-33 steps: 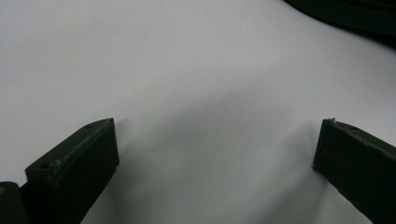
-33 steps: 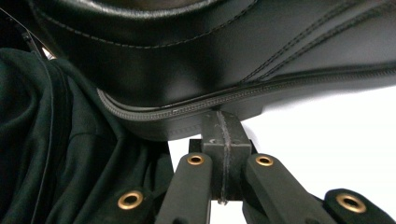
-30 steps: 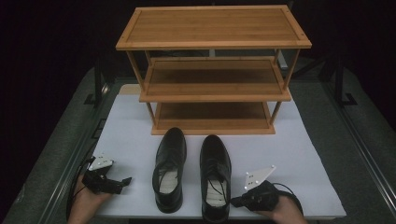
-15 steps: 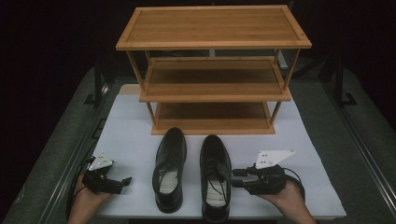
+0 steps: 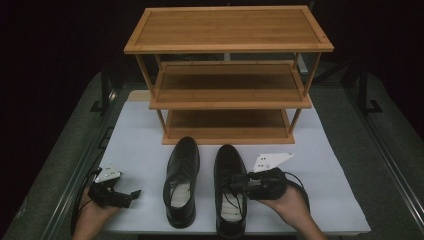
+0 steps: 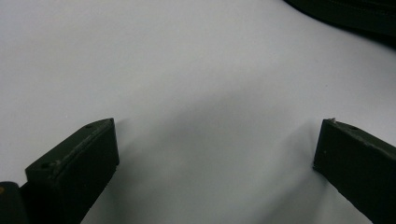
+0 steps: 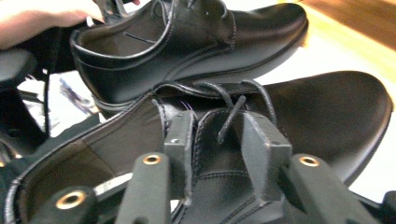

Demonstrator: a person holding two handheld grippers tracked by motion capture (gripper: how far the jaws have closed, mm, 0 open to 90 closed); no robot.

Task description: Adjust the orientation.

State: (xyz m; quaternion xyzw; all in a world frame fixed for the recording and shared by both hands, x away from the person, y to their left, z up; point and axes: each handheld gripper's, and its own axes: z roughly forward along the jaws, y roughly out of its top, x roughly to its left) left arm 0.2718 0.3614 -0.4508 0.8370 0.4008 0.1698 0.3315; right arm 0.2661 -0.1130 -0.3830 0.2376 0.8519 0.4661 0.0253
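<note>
Two black leather lace-up shoes stand side by side on a white sheet [image 5: 140, 135], toes toward a wooden rack [image 5: 227, 97]. My right gripper [image 5: 236, 182] reaches in from the right over the right shoe [image 5: 229, 162]. In the right gripper view its jaws [image 7: 219, 135] straddle the laced part of that shoe [image 7: 327, 107] and press on its sides; they have just been closing. The left shoe [image 7: 196, 32] lies beyond it. My left gripper [image 5: 134, 194] rests on the sheet left of the left shoe [image 5: 182, 172], open [image 6: 217, 135] with nothing between its fingers.
The three-shelf wooden rack stands at the back of the sheet with bare shelves. Dark grey table surface [image 5: 65, 150] flanks the sheet on both sides. A person's hand [image 5: 287, 202] holds the right gripper near the front edge.
The right gripper rose from the sheet beside the right shoe and moved left onto its laces, its jaws opening from shut. The left gripper stayed put.
</note>
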